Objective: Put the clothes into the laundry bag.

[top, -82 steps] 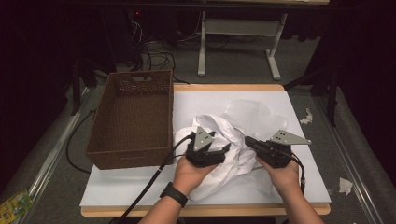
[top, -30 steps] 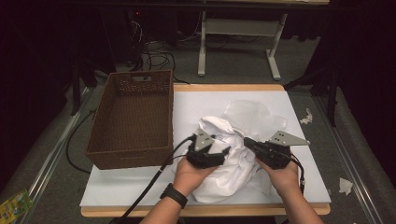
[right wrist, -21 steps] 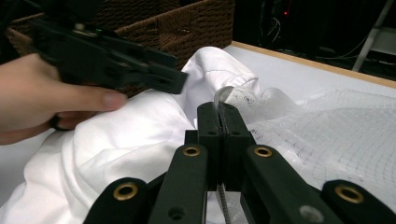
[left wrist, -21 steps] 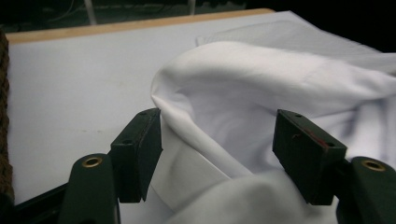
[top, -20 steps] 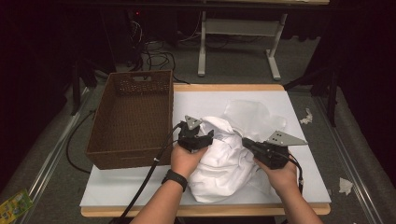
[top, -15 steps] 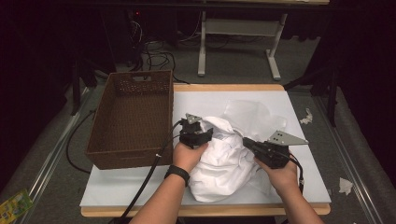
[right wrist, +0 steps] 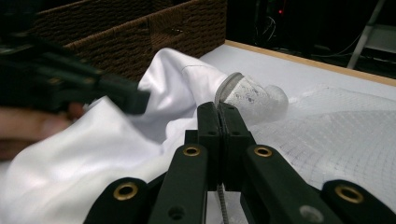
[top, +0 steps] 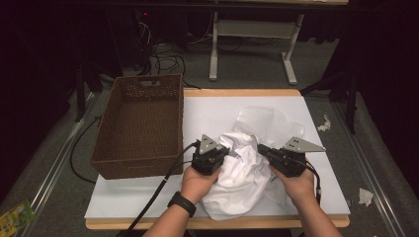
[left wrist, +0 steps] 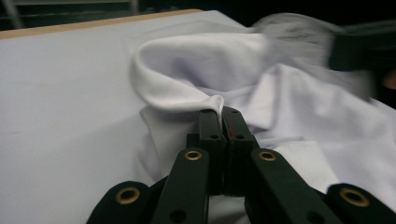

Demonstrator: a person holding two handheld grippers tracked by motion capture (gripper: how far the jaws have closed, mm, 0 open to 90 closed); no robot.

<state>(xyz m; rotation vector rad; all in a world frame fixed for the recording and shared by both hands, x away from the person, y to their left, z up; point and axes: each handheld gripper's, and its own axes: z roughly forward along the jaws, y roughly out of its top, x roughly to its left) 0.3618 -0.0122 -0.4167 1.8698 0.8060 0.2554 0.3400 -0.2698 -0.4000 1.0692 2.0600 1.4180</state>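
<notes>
A crumpled white garment (top: 242, 173) lies on the white table (top: 212, 108), partly inside a translucent mesh bag (top: 262, 121). My left gripper (top: 230, 153) is at the garment's left side. Its jaws have just been closing and now pinch a fold of the white cloth (left wrist: 196, 65), as the left gripper (left wrist: 224, 112) view shows. My right gripper (top: 259, 148) is at the garment's right side. In the right gripper (right wrist: 218, 107) view its jaws are shut on the thin grey rim of the mesh bag (right wrist: 327, 126), with the garment (right wrist: 177, 79) just behind.
A brown wicker basket (top: 143, 81) stands on the table's left side, close to the garment; its wall (right wrist: 140, 32) shows behind the cloth. Cables trail from both grippers over the near edge. Bare table lies beyond the mesh bag.
My left gripper went out to the garment's upper left edge, then drew back slightly toward the person with cloth in its jaws. The right gripper has kept still.
</notes>
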